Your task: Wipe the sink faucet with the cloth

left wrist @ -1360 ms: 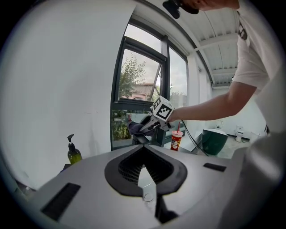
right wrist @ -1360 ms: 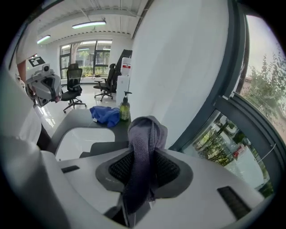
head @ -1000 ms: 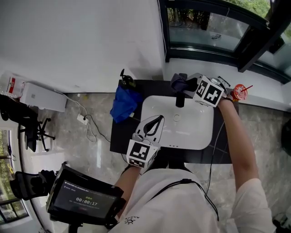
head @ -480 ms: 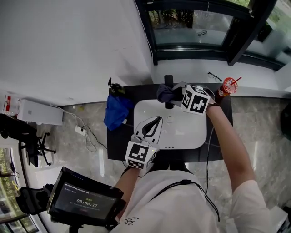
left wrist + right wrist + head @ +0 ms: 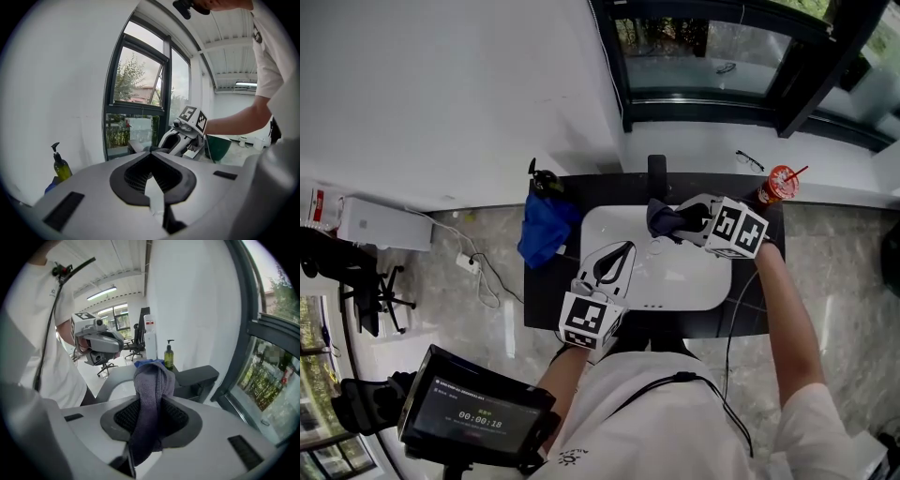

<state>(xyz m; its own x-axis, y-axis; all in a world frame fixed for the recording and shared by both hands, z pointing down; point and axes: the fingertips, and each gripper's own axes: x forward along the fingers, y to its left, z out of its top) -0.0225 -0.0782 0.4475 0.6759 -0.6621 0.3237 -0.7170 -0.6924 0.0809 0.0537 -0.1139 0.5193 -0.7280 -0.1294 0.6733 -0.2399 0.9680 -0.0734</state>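
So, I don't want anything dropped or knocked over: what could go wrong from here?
The cloth is a bunched wad pinched in the jaws of the right gripper beside the faucet; hard rubbing might drag it loose into the sink. The red cup with a straw stands near that gripper's marker cube, so a wide outward swing could tip it.

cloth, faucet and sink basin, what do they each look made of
The cloth looks like grey-purple terry or microfibre: fuzzy nap, soft folds where the right gripper pinches it. The faucet looks like matte dark metal, possibly coated plastic: flat squared spout, no shine. The sink looks like glazed white ceramic: smooth, even white, rounded corners.
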